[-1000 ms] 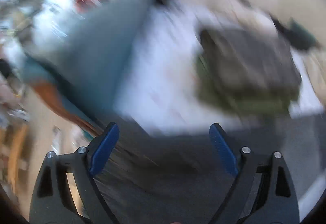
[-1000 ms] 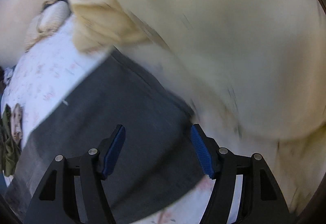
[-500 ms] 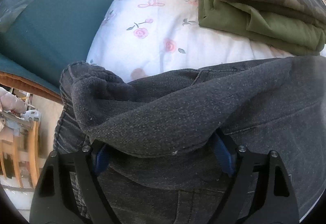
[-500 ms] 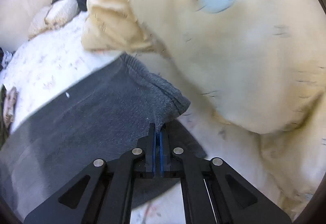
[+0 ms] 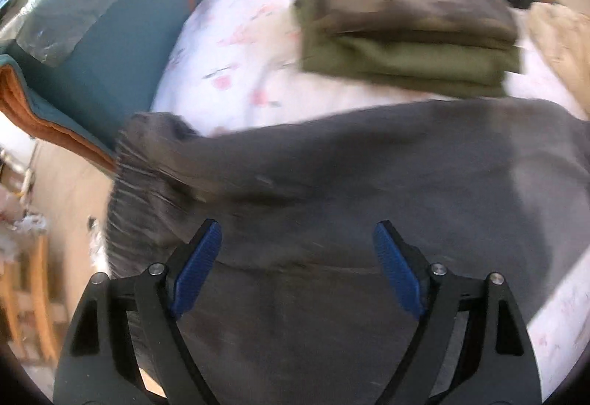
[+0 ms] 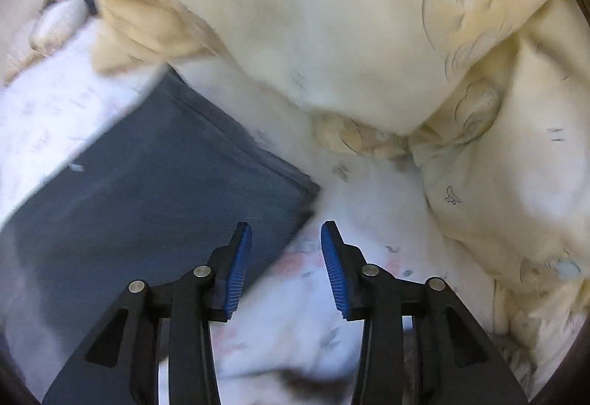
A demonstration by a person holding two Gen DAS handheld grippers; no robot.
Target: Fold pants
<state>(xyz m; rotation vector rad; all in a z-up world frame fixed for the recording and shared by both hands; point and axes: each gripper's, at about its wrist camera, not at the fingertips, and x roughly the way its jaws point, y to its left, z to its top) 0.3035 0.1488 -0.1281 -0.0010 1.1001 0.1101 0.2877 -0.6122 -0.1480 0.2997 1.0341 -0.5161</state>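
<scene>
Your right gripper (image 6: 285,265), pinching pants (image 6: 147,202) corner half-second ago, now opening, nothing between pads; corner lies flat on bedsheet (image 6: 332,313). Left gripper (image 5: 297,268) spread above waistband end, empty. Fold laid; next fold due.

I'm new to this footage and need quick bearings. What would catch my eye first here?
The dark grey pants spread over the flowered bedsheet fill the left wrist view, beneath the wide-open left gripper. Behind them sits a folded stack of olive and camouflage clothes. In the right wrist view a rumpled cream blanket dominates, and the right gripper, jaws opening and empty, hangs by the pants' corner.
</scene>
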